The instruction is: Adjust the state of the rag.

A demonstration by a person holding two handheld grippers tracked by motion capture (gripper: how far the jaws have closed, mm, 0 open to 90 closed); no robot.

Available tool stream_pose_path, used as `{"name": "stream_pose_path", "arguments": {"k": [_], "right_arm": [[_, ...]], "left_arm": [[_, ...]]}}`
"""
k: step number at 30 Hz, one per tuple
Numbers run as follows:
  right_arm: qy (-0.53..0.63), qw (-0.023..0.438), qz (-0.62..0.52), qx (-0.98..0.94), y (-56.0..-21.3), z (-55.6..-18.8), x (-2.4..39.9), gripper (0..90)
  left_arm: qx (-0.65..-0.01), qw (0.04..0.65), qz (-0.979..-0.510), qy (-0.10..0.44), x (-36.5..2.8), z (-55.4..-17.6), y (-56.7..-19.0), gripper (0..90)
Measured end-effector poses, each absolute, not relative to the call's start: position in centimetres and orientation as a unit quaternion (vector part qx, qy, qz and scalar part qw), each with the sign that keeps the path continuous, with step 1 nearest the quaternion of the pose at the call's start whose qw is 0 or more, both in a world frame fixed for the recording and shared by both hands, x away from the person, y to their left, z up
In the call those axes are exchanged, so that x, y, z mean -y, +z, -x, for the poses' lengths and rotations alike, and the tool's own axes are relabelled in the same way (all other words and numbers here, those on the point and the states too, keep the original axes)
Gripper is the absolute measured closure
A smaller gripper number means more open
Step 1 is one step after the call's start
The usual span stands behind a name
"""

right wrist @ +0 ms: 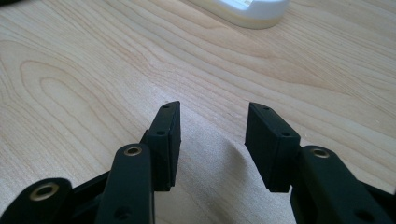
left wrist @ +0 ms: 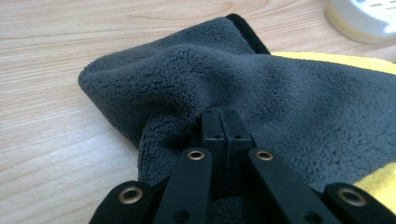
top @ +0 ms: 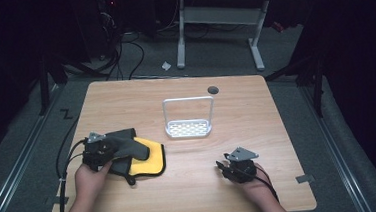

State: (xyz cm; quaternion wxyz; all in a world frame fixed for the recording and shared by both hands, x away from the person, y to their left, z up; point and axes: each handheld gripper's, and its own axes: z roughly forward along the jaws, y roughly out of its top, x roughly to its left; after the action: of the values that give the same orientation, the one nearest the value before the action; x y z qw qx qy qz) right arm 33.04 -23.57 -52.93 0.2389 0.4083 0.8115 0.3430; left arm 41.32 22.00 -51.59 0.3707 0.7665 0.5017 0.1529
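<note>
Grey fleece, bunched into a raised fold, marks the point of grip: the left gripper (left wrist: 219,122) has its jaws pressed together on the upper layer of the grey cloth (left wrist: 261,93), whose pile puckers around the black tips at the lower centre of the left gripper view. A pinch on a fold rather than a flat face gives the jaws material to bite, which probably explains the ridge running toward the upper left of that frame.

In the high view the cloth (top: 128,146) lies at the lower left of the wooden table (top: 241,182), resting on a yellow cloth (top: 152,161) whose edge shows to its right and below; only the grey layer appears caught. The left gripper (top: 109,147) sits over the cloths' left side.

The right gripper (top: 222,165) rests at the lower right of the high view, jaws spread with only bare wood between them, as the right gripper view (right wrist: 212,140) confirms; it seems parked clear of the work. A white wire-handled rack (top: 188,128) stands at table centre, apart from both cloths and likely a destination.
</note>
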Motion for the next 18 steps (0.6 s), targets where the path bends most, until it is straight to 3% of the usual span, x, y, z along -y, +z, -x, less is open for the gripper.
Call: {"name": "stream_pose_path", "arguments": {"k": [18], "right_arm": [[0.346, 0.239, -0.403, -0.813, -52.9, -33.0, 23.6, 55.9]], "left_arm": [[-0.438, 0.398, -0.796, 0.124, -15.5, -36.9, -51.8, 90.0]]}}
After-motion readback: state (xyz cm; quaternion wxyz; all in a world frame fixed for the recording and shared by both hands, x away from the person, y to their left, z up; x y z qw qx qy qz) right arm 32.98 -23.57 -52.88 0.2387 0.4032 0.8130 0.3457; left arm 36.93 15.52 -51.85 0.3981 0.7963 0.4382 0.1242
